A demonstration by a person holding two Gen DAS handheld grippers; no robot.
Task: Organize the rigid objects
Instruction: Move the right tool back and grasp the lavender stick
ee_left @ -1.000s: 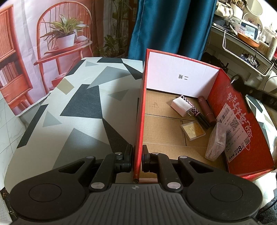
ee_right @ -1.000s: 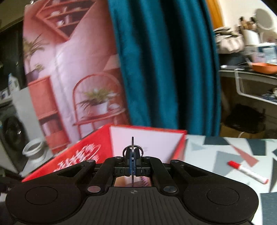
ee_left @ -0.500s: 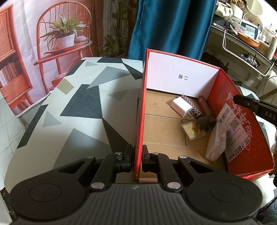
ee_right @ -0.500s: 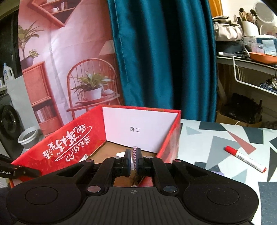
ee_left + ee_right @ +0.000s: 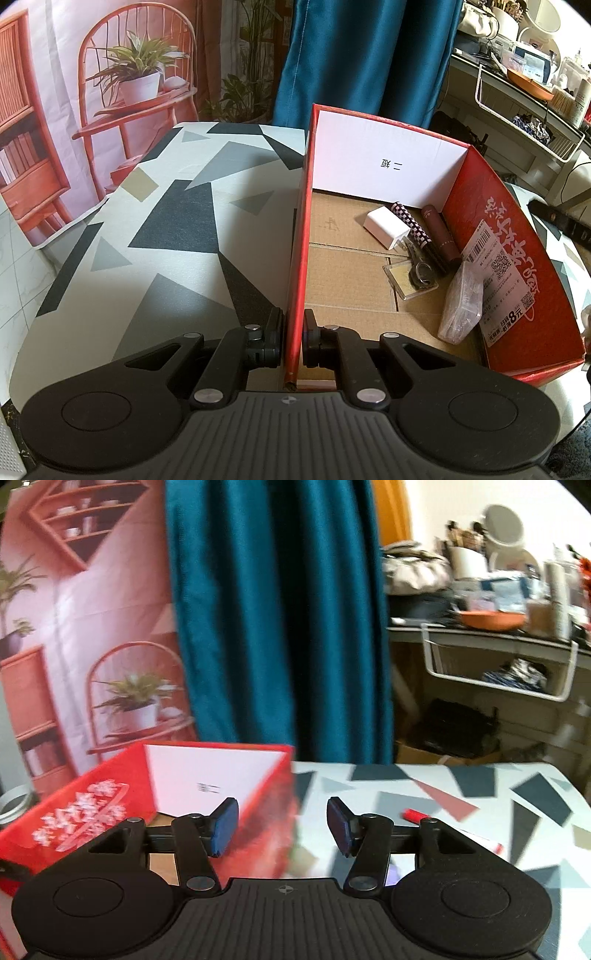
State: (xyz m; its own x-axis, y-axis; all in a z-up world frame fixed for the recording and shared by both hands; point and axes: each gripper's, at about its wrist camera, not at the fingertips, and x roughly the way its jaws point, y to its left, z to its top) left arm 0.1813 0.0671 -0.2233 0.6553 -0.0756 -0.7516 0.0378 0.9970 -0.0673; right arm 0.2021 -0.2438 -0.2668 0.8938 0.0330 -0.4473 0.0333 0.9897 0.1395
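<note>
My left gripper point(image 5: 293, 341) is shut on the near left wall of the red cardboard box point(image 5: 297, 258). Inside the box lie a white charger point(image 5: 386, 227), a checkered tube point(image 5: 413, 225), a dark red tube point(image 5: 441, 236), a key ring with keys point(image 5: 421, 271) on a flat gold case point(image 5: 402, 277), and a clear plastic packet point(image 5: 461, 299). My right gripper point(image 5: 282, 825) is open and empty, above the table just right of the box point(image 5: 266, 812). A red and white marker point(image 5: 415, 816) lies on the table behind its right finger.
The table point(image 5: 166, 240) has a grey, black and white geometric cover. A teal curtain point(image 5: 280, 609) hangs behind it. A cluttered shelf with a white wire basket point(image 5: 498, 672) stands at the right. The table's left edge drops to a tiled floor point(image 5: 14, 266).
My right gripper held the key ring above the box, lowered into it, released the keys onto the gold case, then opened and moved right out of the box. My left gripper has stayed still.
</note>
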